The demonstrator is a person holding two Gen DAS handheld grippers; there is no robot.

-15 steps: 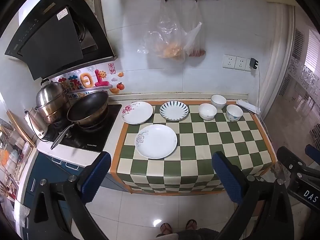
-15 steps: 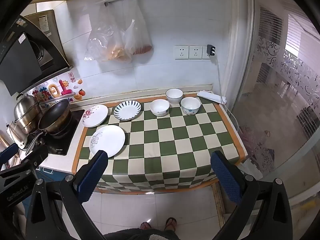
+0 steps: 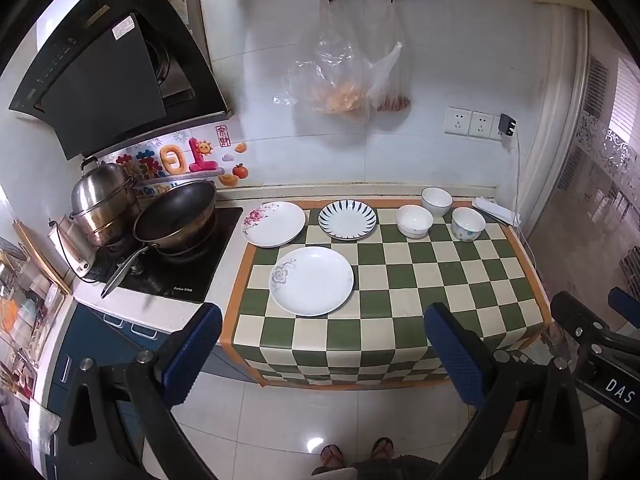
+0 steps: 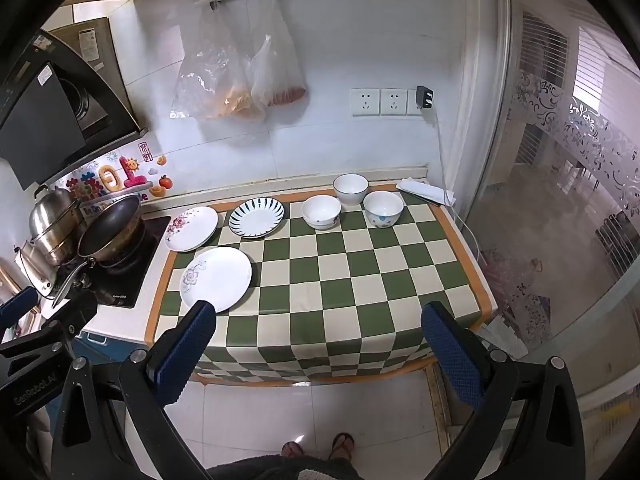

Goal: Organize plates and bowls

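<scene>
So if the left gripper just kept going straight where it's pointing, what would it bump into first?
Probably the checkered mat on the counter, near the big white plate. The open left gripper hangs over the floor with nothing in between, though depth is hard to judge.

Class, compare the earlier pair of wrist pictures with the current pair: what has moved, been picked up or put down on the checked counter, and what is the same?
Nothing has visibly changed. The three plates and three bowls lie where they were on the checked cloth. The left gripper and right gripper stay wide open and empty, held back from the counter.
</scene>
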